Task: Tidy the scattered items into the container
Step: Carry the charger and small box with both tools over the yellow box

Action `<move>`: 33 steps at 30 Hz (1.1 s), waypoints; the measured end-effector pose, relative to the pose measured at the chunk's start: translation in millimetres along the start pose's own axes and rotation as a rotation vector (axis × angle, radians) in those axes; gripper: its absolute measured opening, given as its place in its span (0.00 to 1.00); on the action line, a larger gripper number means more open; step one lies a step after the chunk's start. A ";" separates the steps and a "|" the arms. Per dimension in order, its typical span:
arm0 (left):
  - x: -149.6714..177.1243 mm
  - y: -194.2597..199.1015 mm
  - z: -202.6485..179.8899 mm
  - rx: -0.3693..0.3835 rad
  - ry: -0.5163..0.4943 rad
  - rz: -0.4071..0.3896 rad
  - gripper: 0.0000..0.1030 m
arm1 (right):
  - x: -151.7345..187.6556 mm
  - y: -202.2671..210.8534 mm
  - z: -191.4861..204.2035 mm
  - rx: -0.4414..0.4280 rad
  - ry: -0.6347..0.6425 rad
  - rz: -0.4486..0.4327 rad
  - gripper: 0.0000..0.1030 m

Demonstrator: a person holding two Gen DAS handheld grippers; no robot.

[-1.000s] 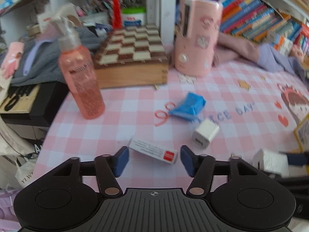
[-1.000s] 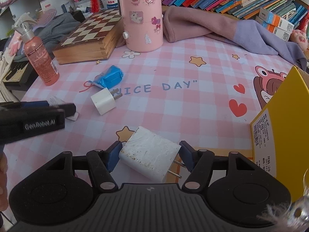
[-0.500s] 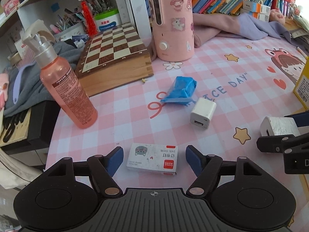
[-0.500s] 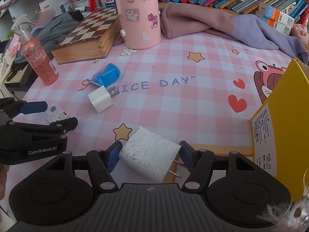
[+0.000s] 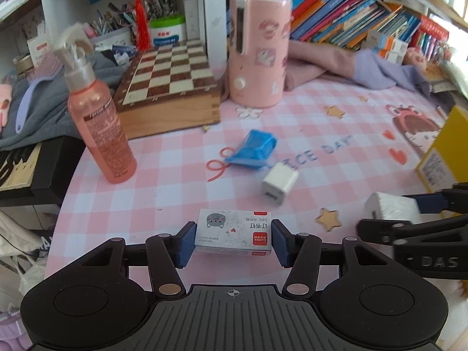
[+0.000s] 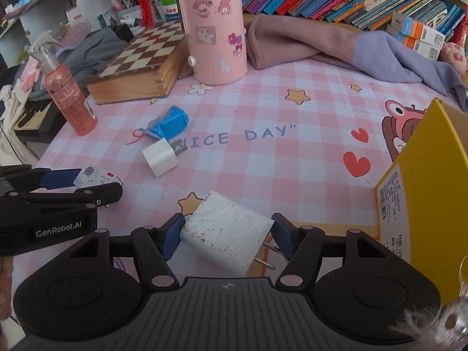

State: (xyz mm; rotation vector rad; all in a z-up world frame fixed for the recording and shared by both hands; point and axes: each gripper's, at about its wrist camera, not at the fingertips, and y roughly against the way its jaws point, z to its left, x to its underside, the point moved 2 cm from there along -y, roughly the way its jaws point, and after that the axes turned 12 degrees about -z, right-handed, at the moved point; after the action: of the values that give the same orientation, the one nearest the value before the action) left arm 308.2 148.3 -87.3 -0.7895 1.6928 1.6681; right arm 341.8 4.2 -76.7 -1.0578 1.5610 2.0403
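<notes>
On pink checked surface (image 6: 263,158): left hand-held gripper (image 5: 233,241) closed on staple box (image 5: 234,231), blue pads touching both short ends. Right hand-held gripper (image 6: 226,234) clamped on scuffed white charger (image 6: 225,231), prongs pointing right. Yellow container (image 6: 424,204) just right of the right hand-held gripper. Second white charger (image 6: 160,158) and blue pouch (image 6: 168,122) loose mid-surface, just beside each other. Pink spray bottle (image 5: 98,117) upright at left, near chessboard box (image 5: 169,87).

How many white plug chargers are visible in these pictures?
2. One dirty white charger sits between the fingers of the right gripper. One clean white charger lies on the tablecloth beside the blue packet. More may be hidden inside the yellow box.
</notes>
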 end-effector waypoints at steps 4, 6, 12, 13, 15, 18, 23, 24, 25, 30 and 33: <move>-1.9 15.4 -6.4 0.008 0.006 -0.026 0.52 | 0.1 12.2 0.0 0.006 -0.002 -0.028 0.61; -1.6 23.7 -10.4 0.005 -0.011 -0.041 0.52 | 1.4 19.2 0.0 0.007 -0.002 -0.040 0.61; 0.2 56.1 -15.5 0.005 -0.003 -0.093 0.52 | 6.1 42.5 1.6 0.009 0.007 -0.086 0.61; 0.0 62.5 -15.6 0.005 0.006 -0.103 0.52 | 6.8 47.2 2.1 0.008 0.011 -0.096 0.61; -0.7 74.9 -14.8 0.005 0.027 -0.122 0.52 | 7.9 57.3 2.4 0.002 0.021 -0.117 0.61; -2.1 93.7 -13.4 0.007 0.058 -0.151 0.52 | 8.2 74.0 1.8 -0.003 0.039 -0.153 0.61; -2.5 120.9 -14.0 0.032 0.109 -0.188 0.52 | 10.3 103.3 -0.7 -0.012 0.065 -0.205 0.61; -1.9 125.1 -14.5 0.039 0.117 -0.192 0.52 | 11.7 108.5 -0.9 -0.013 0.069 -0.211 0.61; -1.2 129.7 -15.8 0.048 0.122 -0.195 0.52 | 13.6 113.6 -1.2 -0.013 0.071 -0.214 0.61; 5.5 151.2 -19.3 0.091 0.160 -0.208 0.52 | 27.8 135.8 0.8 -0.021 0.060 -0.211 0.61; 12.9 162.6 -21.7 0.112 0.165 -0.205 0.52 | 37.3 148.9 3.6 -0.018 0.055 -0.217 0.61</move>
State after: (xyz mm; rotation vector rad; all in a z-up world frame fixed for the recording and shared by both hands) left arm 172.7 130.1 4.2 -1.0331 1.7342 1.3901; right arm 215.7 -46.3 -5.2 -1.2414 1.3888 1.8966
